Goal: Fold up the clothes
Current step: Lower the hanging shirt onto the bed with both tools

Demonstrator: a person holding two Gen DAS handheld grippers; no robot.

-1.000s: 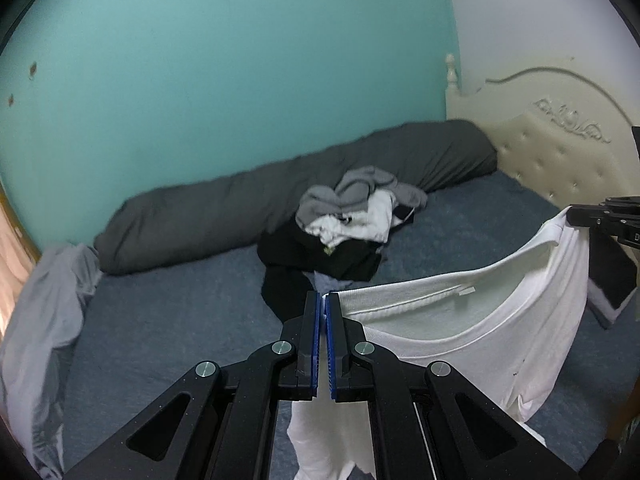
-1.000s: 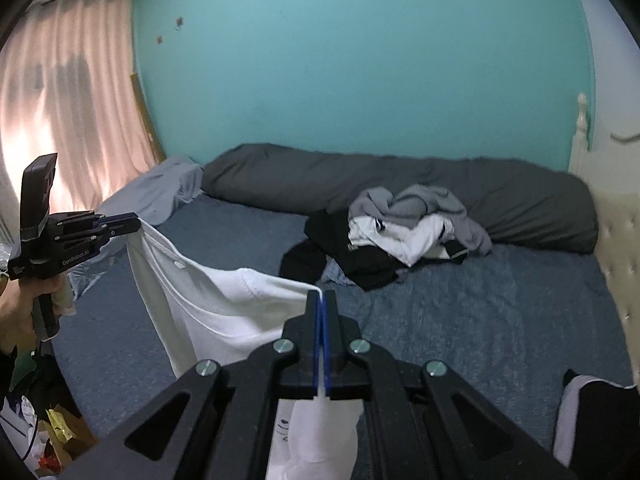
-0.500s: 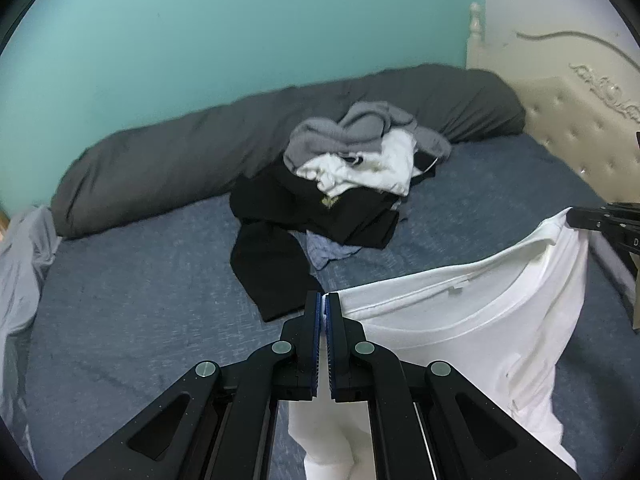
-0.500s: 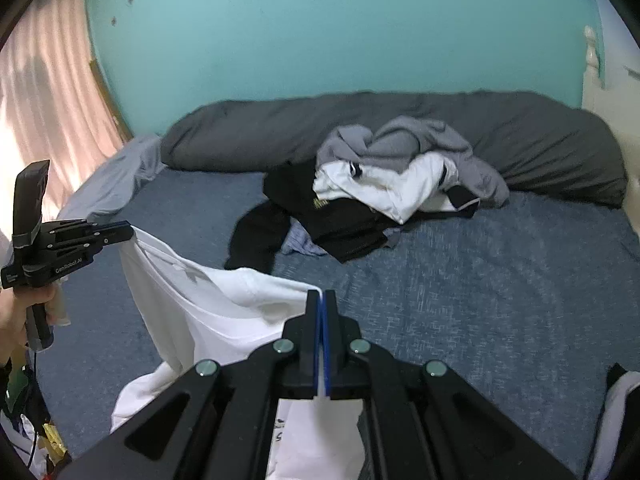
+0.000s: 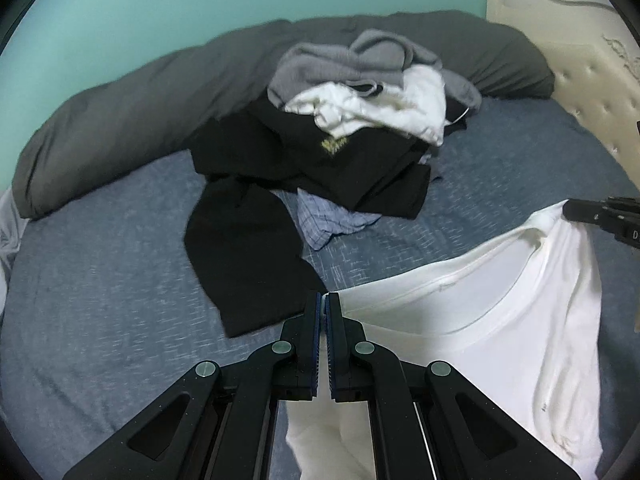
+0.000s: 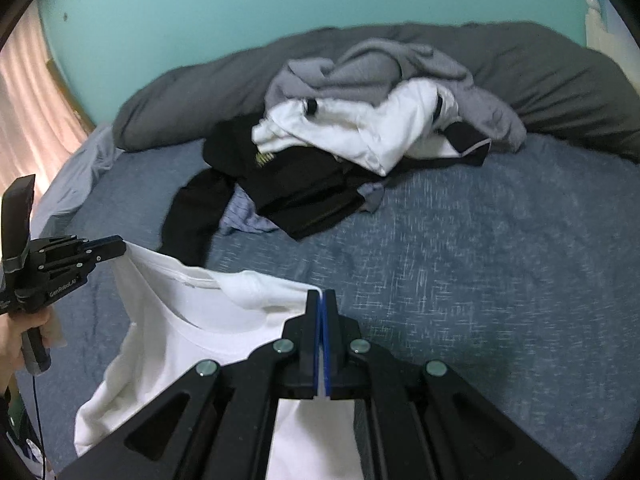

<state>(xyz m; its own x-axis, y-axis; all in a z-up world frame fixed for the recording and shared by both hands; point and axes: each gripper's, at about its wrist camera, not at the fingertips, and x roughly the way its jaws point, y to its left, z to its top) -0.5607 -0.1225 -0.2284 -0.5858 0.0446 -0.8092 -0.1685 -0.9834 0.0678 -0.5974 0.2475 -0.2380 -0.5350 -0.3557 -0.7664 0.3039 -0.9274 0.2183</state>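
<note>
A white T-shirt (image 5: 472, 320) hangs stretched between my two grippers above the blue-grey bed (image 5: 100, 300). My left gripper (image 5: 323, 300) is shut on one shoulder of it; my right gripper (image 5: 568, 209) shows at the right edge, pinching the other shoulder. In the right wrist view my right gripper (image 6: 322, 298) is shut on the white T-shirt (image 6: 192, 320), and my left gripper (image 6: 120, 245), held in a hand, grips the far shoulder at the left. The neckline faces up and the body droops below the jaws.
A pile of grey, white, black and checked clothes (image 5: 352, 128) lies mid-bed in front of a long dark grey bolster (image 5: 120, 120). A cream padded headboard (image 5: 592, 92) stands at the right, and a pink curtain (image 6: 28, 112) hangs at the left.
Both grippers have come down and forward toward the bed with the shirt still stretched between them. The clothes pile and mattress now look much closer.
</note>
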